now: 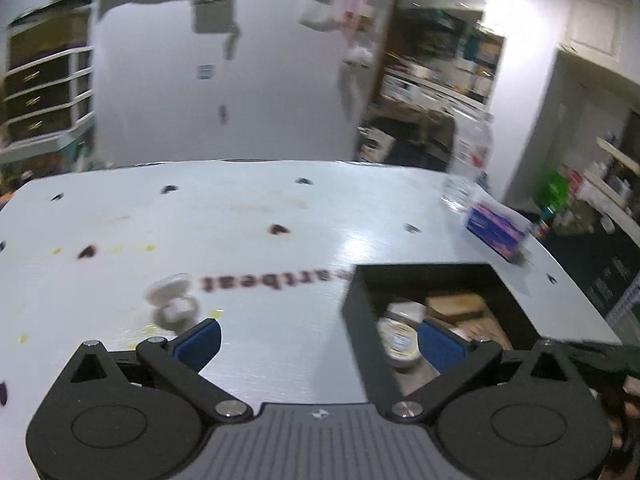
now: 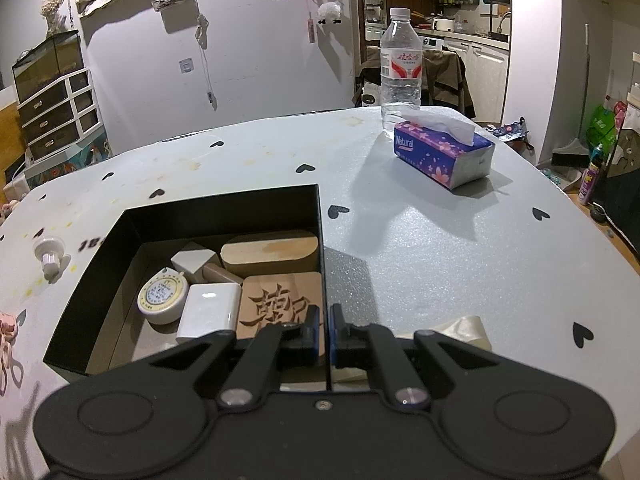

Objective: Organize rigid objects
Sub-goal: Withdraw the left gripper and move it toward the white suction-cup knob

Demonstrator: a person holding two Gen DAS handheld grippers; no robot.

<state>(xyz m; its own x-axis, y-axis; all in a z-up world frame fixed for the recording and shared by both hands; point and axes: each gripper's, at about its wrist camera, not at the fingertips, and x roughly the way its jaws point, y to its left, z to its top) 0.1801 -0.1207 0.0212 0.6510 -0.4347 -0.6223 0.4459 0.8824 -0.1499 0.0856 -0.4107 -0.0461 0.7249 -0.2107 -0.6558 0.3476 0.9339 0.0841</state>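
An open black box (image 2: 224,204) sits on the white table (image 2: 420,240). Inside lie a round tape measure (image 2: 162,296), a white charger block (image 2: 208,312), a carved wooden coaster (image 2: 280,300), a rounded wooden block (image 2: 268,252) and a grey cube (image 2: 196,260). My right gripper (image 2: 325,330) is shut on the box's right wall. My left gripper (image 1: 318,342) hangs open and empty over the table, its right fingertip (image 1: 436,346) above the box (image 1: 360,304). A small white round piece (image 1: 172,300) lies just ahead of its left fingertip and also shows left of the box (image 2: 50,254).
A purple tissue pack (image 2: 440,152) and a water bottle (image 2: 400,64) stand at the table's far right. A beige object (image 2: 464,332) lies by my right gripper. A drawer unit (image 2: 56,112) stands at the left wall, and floor clutter lies on the right.
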